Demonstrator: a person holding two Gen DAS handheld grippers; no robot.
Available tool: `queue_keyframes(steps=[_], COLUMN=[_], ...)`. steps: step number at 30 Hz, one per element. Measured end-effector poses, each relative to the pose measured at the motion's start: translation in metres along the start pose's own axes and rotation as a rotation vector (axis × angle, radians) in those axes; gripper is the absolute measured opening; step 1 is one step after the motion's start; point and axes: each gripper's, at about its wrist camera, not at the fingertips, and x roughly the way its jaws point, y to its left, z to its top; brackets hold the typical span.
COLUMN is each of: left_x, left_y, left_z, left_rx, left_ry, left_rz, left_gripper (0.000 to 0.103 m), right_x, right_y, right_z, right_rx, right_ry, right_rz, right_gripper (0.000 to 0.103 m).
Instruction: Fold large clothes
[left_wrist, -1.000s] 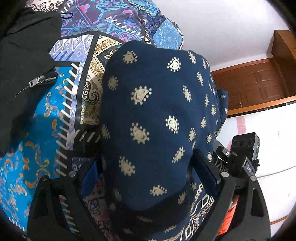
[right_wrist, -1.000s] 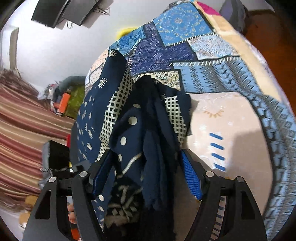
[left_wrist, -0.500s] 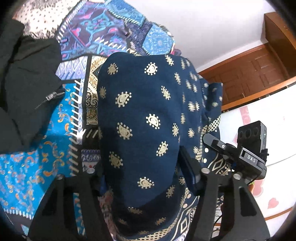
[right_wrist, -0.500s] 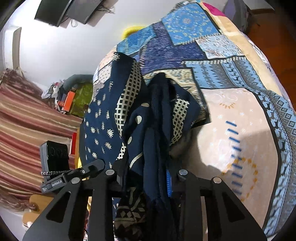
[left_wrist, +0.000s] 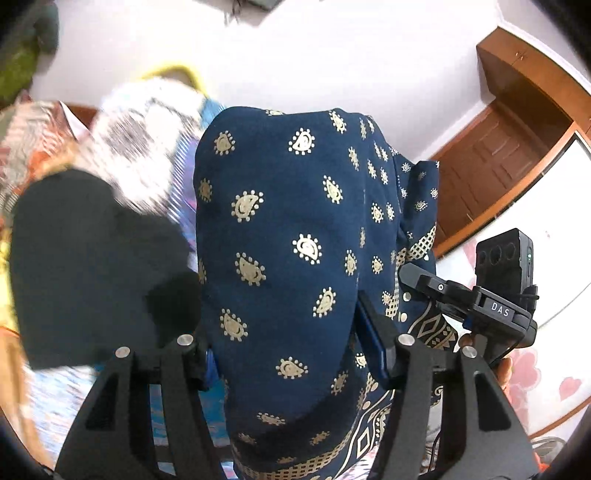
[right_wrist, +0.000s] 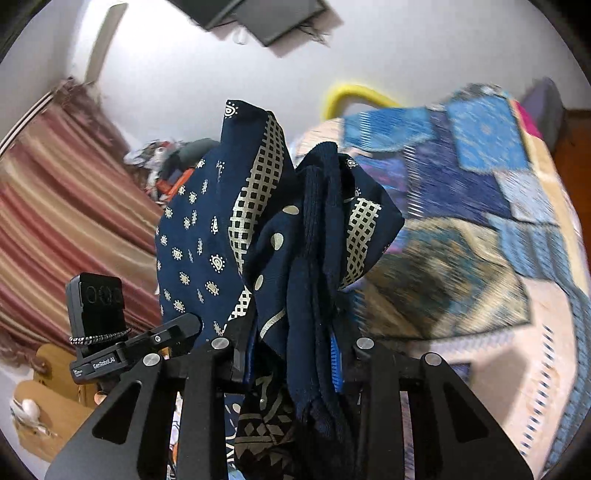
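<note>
A navy garment with gold paisley print (left_wrist: 288, 236) is held between both grippers and lifted off the bed. My left gripper (left_wrist: 284, 354) is shut on a wide fold of it; the cloth fills the middle of the left wrist view. My right gripper (right_wrist: 291, 350) is shut on a bunched part of the same garment (right_wrist: 303, 236), whose checked gold border shows. The right gripper's body (left_wrist: 495, 295) shows at the right of the left wrist view, and the left gripper's body (right_wrist: 99, 321) at the left of the right wrist view.
A patchwork bedspread (right_wrist: 480, 206) covers the bed on the right. A black jacket (left_wrist: 85, 266) lies on the bed at the left. A striped curtain (right_wrist: 55, 206), white wall, yellow frame (right_wrist: 351, 92) and wooden door (left_wrist: 495, 162) are behind.
Both grippers have closed on the garment and lifted it, tilting upward so the wall now shows behind. The two grippers have come closer together.
</note>
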Motion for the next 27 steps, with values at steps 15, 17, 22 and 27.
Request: queue_keyframes(steps=[15,17,22,27], left_x=[-0.041,-0.028,0.015,0.024], left_y=[0.166,0.189,0.244,0.242], left_z=[0.047,0.046,0.045,0.047], left_rx=[-0.079,-0.093,-0.122,-0.097], left_ry=[-0.018,0.0,0.062,0.095], left_rz=[0.236,0.279,0.346,0.366], left_gripper=[0.06,0.06,0.061,0.064], right_x=[0.209,0.243,0.298,0.299], right_y=[0.049,0.039,0.01,-0.007], right_z=[0.014,0.01,0.002,-0.001], right_rx=[0.042,0.077,0.14,0.106], right_ry=[0.1,0.13,0.198,0.244], right_rz=[0.108,0.096,-0.027,-0.102], right_gripper=[0.027,0.027,0.031,0.041])
